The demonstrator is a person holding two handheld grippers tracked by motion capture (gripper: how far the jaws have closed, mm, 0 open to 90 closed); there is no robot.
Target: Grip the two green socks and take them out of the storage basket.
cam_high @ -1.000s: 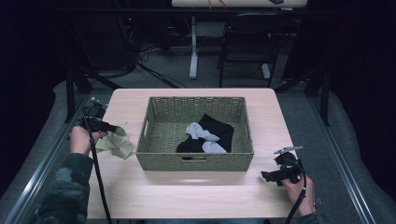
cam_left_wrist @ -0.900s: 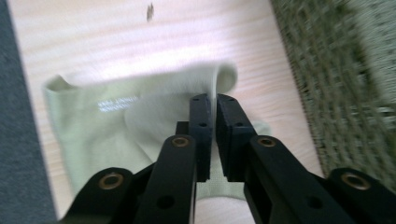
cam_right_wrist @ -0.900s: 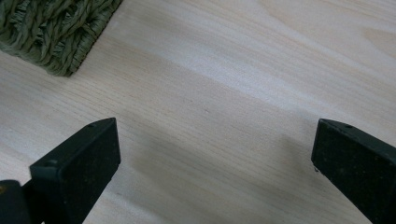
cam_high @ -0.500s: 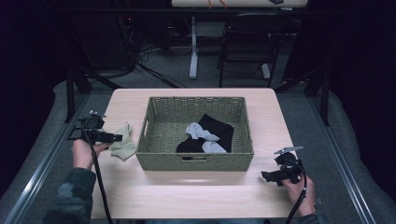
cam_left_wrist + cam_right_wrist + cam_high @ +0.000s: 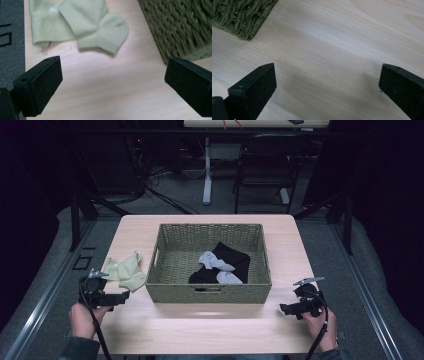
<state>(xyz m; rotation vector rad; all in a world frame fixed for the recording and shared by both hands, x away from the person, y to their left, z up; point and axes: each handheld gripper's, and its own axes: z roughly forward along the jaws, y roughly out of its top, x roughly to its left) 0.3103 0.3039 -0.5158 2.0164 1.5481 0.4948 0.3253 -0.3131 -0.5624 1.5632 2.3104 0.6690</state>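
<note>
1. The pale wooden table (image 5: pixel 210 325) takes up the middle of the high view, with dark floor and a chair behind it at twelve o'clock.
2. A green woven basket (image 5: pixel 170 265) stands at the centre of the table. One corner of it shows at one o'clock in the left gripper view and at eleven o'clock in the right gripper view.
3. Inside the basket, toward its four o'clock side, lies a black garment (image 5: pixel 235 260) with two pale grey socks (image 5: pixel 212 261) on it; the high view is too coarse to tell whether the black piece is one item or several.
4. A pair of pale green socks (image 5: pixel 126 271) lies flat on the table at the basket's nine o'clock, just beside its wall and apart from it. In the left gripper view they lie at twelve o'clock, one overlapping the other, clear of both jaws.
5. The left gripper (image 5: pixel 120 297) sits at about eight o'clock on the table, near the socks at its own twelve o'clock. Its jaws have just been opening and now stand wide, with bare wood between them.
6. The right gripper (image 5: pixel 284 309) is held at four o'clock on the table, pointing toward the basket. Its jaws are wide apart over bare table, nothing between them.
</note>
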